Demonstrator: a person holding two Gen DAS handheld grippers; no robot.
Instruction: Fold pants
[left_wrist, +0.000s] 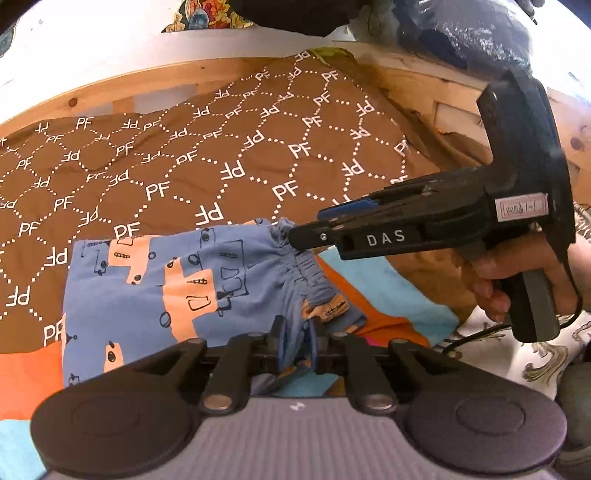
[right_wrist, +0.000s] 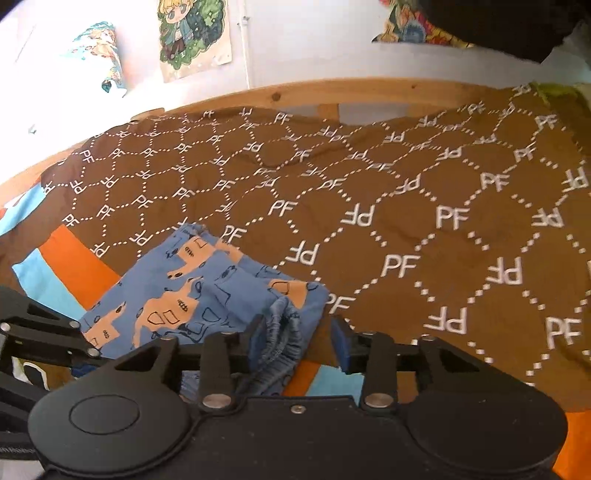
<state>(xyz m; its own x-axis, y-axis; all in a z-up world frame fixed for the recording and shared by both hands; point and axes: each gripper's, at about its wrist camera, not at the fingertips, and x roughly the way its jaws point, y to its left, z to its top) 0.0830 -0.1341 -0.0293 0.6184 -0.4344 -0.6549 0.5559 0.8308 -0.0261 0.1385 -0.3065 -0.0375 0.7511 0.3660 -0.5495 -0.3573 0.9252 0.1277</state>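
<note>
The pants (left_wrist: 155, 291), blue with an orange print, lie part-folded on the brown blanket (left_wrist: 207, 162), at 9 o'clock of the waistband. Step in hand: gripping the waistband (left_wrist: 306, 269) for a fold.

Left gripper (left_wrist: 295, 341): jaws narrow, pinching the fabric edge.

Right gripper (right_wrist: 299, 338): jaws part open, waistband between them, far pad clear of the cloth; not clamped.

Next move, by judgement: close the right jaws, then carry both corners across evenly.
</note>
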